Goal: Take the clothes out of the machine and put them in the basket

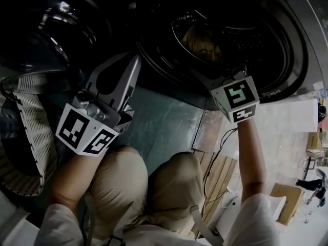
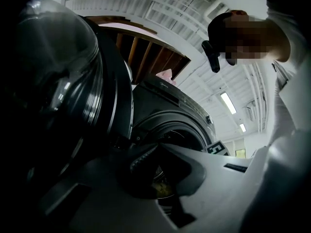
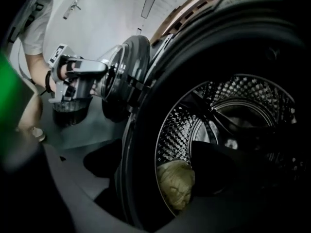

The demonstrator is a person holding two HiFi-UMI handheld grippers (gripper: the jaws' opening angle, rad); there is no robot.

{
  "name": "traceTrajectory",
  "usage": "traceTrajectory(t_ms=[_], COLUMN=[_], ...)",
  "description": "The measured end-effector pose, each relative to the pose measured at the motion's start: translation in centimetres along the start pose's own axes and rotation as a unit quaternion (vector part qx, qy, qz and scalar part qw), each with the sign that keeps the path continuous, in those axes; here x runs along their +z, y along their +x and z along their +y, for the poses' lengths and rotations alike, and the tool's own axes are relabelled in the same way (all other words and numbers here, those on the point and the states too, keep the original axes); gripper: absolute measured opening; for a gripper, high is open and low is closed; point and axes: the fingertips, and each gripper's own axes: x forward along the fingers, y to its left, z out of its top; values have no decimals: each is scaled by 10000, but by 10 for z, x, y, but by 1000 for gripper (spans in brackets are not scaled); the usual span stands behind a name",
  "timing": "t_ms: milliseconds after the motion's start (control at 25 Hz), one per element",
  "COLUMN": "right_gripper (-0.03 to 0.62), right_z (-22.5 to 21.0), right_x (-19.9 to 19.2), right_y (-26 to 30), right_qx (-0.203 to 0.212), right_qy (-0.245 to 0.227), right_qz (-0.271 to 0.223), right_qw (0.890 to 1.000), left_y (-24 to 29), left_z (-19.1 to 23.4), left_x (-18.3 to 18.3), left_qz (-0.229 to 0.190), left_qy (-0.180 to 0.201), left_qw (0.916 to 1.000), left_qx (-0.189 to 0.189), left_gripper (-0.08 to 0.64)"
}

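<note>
the pale woven basket [image 1: 32, 137] sat at the far left, just beside the person's knee [image 1: 120, 176]. above it the machine's round glass door [image 1: 56, 19] stood swung wide open. the left gripper [image 1: 132, 68] hung in front of the machine [image 1: 300, 40], between the door and the drum opening. its jaws were clenched tip to tip with nothing caught in them, and only the oval gap behind the tips stayed clear. further right, a crumpled yellowish cloth [image 1: 205, 42] lay inside the perforated drum [image 3: 181, 130], low down and close behind the front rim. the right gripper [image 1: 225, 73] reached into the drum mouth with its jaws spread apart. the cloth showed between them in the right gripper view, but neither jaw was touching it.
</note>
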Motion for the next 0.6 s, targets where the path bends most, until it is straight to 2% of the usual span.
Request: traceTrajectory(t_ms=[280, 440, 600], right_gripper=[437, 437, 445], right_z=[-24, -49, -65], right_x=[-41, -82, -115], right_y=[40, 72, 98], right_qx=[-90, -197, -259], right_qy=[-228, -294, -546], right_qz=[509, 1194, 1902], right_qw=[9984, 9922, 9799], left_y=[-2, -7, -11], left_z=[-1, -4, 0], left_x=[-11, -15, -13], left_qz=[-34, -55, -79], left_qy=[-6, -46, -29], left_qw=[10000, 9999, 10000], left_qx=[-75, -78, -6], left_gripper=[13, 12, 12])
